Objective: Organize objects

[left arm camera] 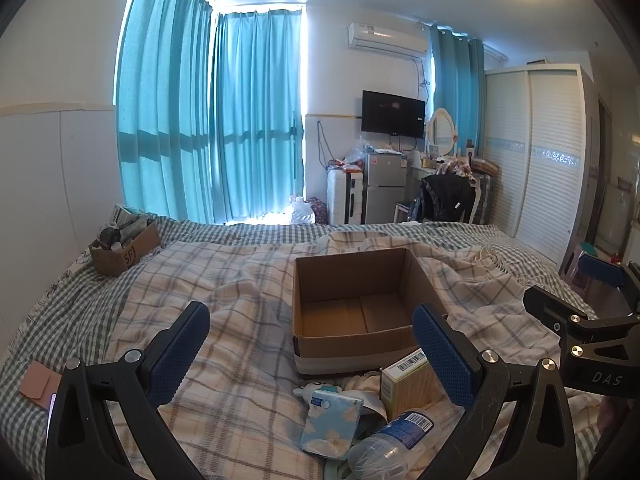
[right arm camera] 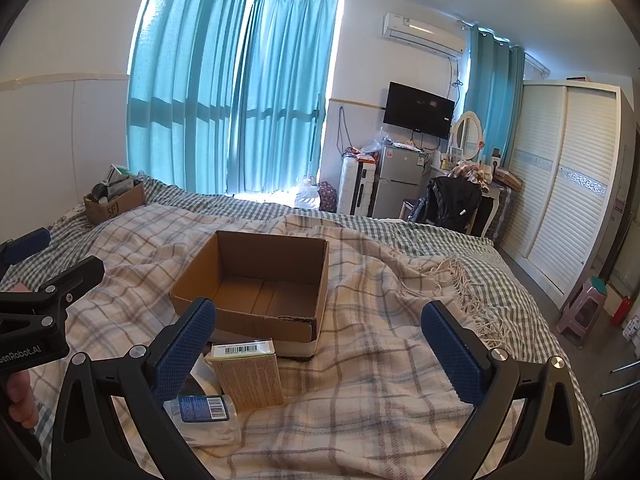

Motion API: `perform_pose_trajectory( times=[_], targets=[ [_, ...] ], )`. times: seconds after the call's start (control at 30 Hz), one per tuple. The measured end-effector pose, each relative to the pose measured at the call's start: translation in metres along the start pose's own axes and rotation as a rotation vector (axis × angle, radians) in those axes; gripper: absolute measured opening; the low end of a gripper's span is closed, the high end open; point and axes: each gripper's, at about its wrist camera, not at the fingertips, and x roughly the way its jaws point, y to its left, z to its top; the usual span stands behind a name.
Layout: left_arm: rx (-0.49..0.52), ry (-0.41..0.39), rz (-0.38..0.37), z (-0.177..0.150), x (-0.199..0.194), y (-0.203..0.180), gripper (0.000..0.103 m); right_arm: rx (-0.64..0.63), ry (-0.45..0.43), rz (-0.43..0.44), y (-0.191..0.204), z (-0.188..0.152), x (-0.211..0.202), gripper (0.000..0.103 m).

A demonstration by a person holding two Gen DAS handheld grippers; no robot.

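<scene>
Left wrist view: the left gripper is seen with jaws spread wide and nothing between the blue pads, held above a plaid blanket on a bed.
- Open box, cardboard, upright, nothing seen inside; placed at mid-blanket, beyond the fingertips.
- Carton, barcode on top, standing just in front of the box, beside the right-hand pad.
- Tissue pack, blue floral, lying left of the carton, nearer the camera.
- Bottle, clear plastic with blue label, lying on its side at the lower edge, touching the tissue pack.
- Second box, filled with odds and ends, set far left by the wall.
- Right gripper, partly seen at the right edge.

Right wrist view: the right gripper is likewise shown wide apart and unloaded. The same box is seen ahead and to the left; carton and bottle are grouped beside the left-hand pad. The left gripper is glimpsed at the left edge.
</scene>
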Motion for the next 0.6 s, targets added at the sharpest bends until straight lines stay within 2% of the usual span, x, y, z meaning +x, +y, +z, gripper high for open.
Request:
perform_pose_trajectory(
  times=[0.6],
  targets=[
    [0.005,0.007,0.0,-0.0008,0.0014,-0.001,0.103,0.004,0.007,0.007,0.0009,-0.0038,0.0013,0.103]
  ],
)
